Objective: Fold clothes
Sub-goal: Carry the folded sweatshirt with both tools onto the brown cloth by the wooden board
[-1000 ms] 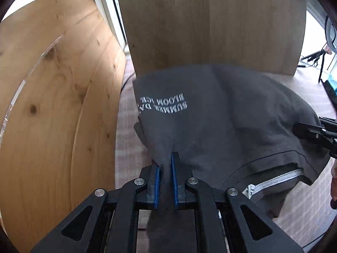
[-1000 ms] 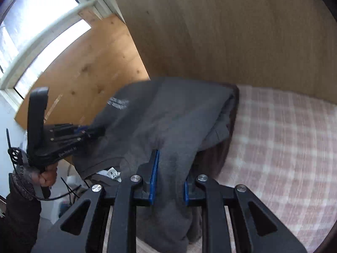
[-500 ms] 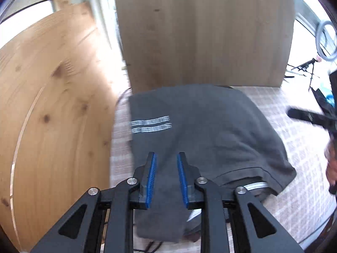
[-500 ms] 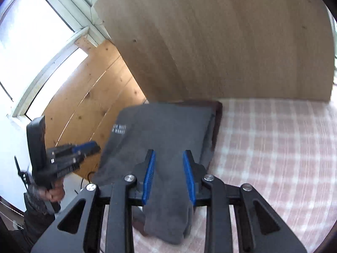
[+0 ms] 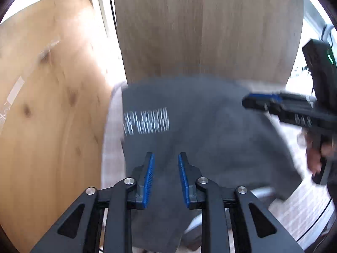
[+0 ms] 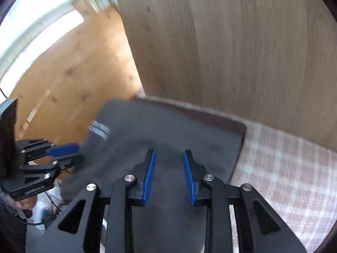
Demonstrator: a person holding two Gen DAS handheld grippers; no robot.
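Note:
A dark grey garment (image 5: 210,126) with white lettering (image 5: 147,122) lies folded flat on the checked tablecloth (image 5: 294,215). My left gripper (image 5: 165,158) hovers over its near edge, open, its blue pads apart with nothing pinched between them. In the right wrist view the same garment (image 6: 168,130) lies under my right gripper (image 6: 169,155), which is also open and holds nothing. The right gripper (image 5: 248,102) shows side-on at the right of the left wrist view, above the cloth. The left gripper (image 6: 78,154) appears at the left edge of the right wrist view.
A tall wooden board (image 5: 200,31) stands right behind the garment and a lighter wooden panel (image 5: 52,105) leans at the left. A dark red item (image 6: 221,120) lies under the garment's far edge. Checked cloth (image 6: 284,168) stretches to the right. A hand (image 5: 316,154) grips the right tool.
Both grippers were shut on the garment's near edge a second ago; both have let go and opened. They have drawn back and up, the right one more, and the garment now lies flat.

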